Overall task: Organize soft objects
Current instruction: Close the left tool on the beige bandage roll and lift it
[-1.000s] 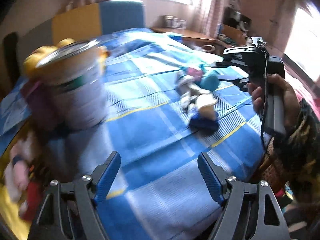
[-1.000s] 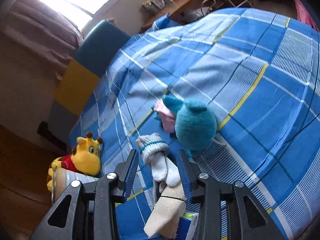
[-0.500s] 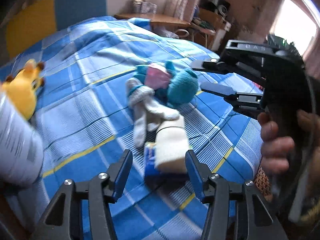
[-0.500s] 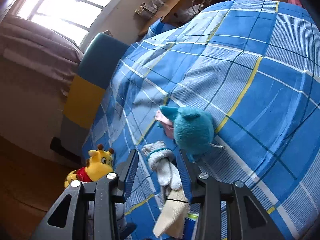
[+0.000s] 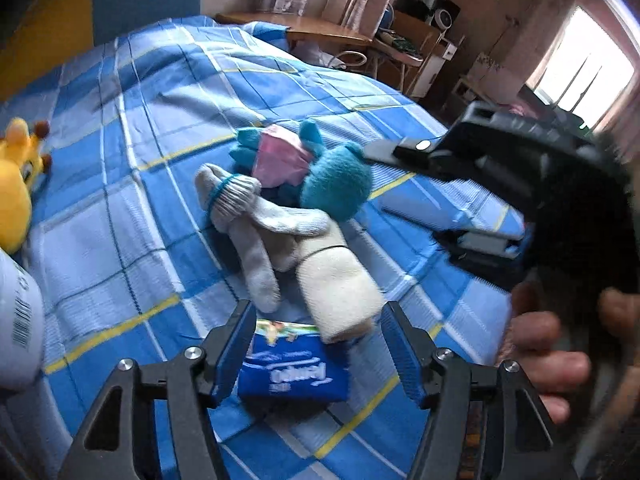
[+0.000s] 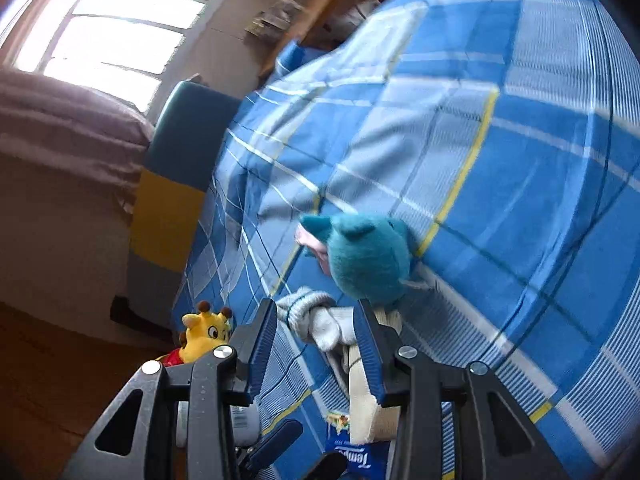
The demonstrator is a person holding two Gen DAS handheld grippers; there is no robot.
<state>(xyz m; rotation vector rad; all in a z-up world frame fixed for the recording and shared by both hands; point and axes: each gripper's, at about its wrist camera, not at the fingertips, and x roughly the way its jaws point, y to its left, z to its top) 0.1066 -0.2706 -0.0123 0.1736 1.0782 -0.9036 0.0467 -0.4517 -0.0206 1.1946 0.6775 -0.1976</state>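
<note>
A blue tissue pack [image 5: 294,366] lies on the checked bedspread [image 5: 160,128], between the fingers of the left gripper [image 5: 316,350]. The jaws have just been opening and the pads do not press on the pack. A cream sock [image 5: 338,286] rests partly on the pack, and grey socks [image 5: 256,220] and a teal plush [image 5: 336,184] lie just beyond it. The right gripper [image 6: 316,344] hovers above the grey socks, jaws partly apart and empty. A yellow giraffe [image 5: 16,188] lies well apart at the left.
</note>
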